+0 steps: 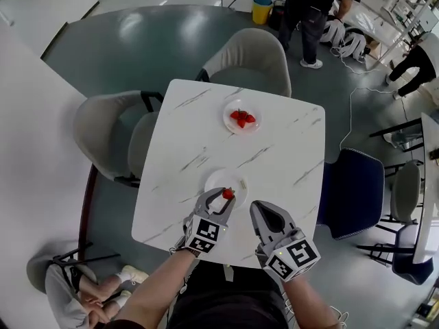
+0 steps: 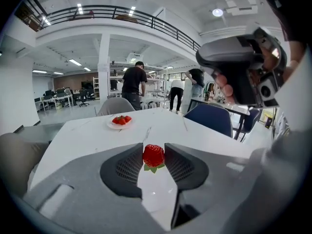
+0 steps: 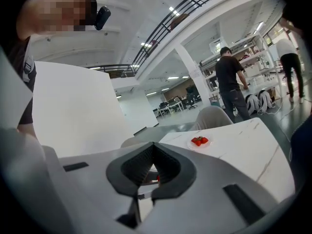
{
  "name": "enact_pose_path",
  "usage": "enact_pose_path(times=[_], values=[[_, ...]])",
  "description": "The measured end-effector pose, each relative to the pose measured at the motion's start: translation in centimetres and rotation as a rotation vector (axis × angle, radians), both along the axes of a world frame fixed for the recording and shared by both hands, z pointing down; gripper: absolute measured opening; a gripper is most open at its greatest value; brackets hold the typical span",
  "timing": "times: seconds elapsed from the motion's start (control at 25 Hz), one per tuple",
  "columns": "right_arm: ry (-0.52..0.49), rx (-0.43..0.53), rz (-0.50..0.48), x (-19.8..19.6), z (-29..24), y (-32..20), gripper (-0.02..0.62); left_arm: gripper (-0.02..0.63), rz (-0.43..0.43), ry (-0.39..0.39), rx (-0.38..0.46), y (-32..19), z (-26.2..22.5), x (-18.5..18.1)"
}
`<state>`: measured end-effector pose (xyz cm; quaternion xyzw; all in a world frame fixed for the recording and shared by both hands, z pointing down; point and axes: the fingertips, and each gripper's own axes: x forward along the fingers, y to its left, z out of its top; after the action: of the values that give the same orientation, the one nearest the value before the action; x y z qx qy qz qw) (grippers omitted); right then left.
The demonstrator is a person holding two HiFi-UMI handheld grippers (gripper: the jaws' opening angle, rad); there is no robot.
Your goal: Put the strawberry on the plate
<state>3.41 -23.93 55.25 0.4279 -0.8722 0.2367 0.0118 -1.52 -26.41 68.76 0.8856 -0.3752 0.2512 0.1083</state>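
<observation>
Left gripper (image 1: 223, 199) clamped on the small red strawberry (image 1: 228, 193) over the empty round white plate (image 1: 213, 179)
Placing step, I judge; next, lower and release gently; right gripper (image 1: 263, 210) beside that plate, jaws together, empty.

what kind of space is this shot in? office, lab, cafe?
Probably an open-plan lab or office hall, not a cafe: a railed mezzanine overhead, rows of desks with office chairs at the back, and shelving beyond the marble-look table.

Beige chairs (image 1: 250, 53) (one blue chair (image 1: 353, 192)) flank marble table (image 1: 182, 142); person (image 1: 312, 9) beyond.
</observation>
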Motion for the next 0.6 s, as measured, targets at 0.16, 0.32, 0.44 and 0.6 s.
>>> enact_pose_path(times=[0.16, 0.32, 0.44, 0.6], values=[[0.004, -0.023, 0.015, -0.4, 2.0, -0.8, 0.002, 0.143, 0.028, -0.009, -0.027, -0.6, 2.5, -0.1], [0.005, -0.034, 0.03, -0.5, 3.1, -1.8, 0.002, 0.143, 0.058, -0.051, -0.035, -1.2, 4.7, 0.0], [0.007, -0.042, 0.035, -0.6, 3.6, -2.3, 0.002, 0.143, 0.07, -0.081, -0.044, -1.5, 5.9, -0.1], [0.013, -0.052, 0.038, -0.6, 3.8, -2.6, 0.002, 0.143, 0.086, -0.119, -0.046, -1.8, 6.9, -0.2]])
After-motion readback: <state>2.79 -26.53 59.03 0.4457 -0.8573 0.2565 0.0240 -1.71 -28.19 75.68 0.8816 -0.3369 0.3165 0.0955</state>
